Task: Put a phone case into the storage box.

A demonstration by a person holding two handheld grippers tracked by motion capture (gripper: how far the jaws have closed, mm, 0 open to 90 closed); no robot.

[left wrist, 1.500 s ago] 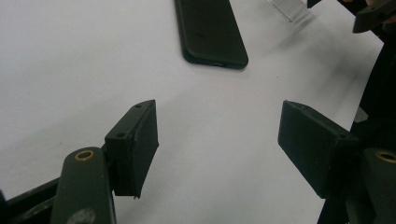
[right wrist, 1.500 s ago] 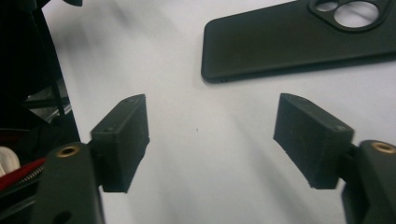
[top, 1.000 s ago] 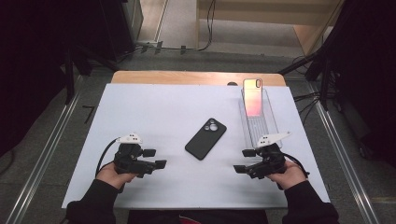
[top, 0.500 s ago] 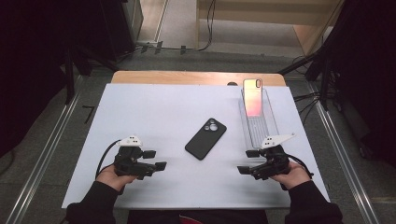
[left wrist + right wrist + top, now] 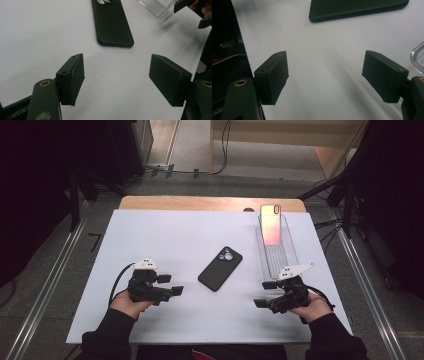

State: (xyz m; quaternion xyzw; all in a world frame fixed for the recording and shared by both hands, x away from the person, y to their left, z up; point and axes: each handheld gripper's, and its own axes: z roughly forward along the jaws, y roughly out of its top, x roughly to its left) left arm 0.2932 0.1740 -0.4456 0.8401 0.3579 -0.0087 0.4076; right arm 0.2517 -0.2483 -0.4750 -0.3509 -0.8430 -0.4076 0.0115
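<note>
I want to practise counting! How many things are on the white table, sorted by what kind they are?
Phone cases: 1, the black case lying flat
Phones: 1, the pink phone standing up
Clear trays: 1, the clear tray holding the phone
Grippers: 2, left gripper and right gripper
Total: 5

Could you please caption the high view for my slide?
Both open grippers, left and right, flank a black phone case on the white table.
</note>
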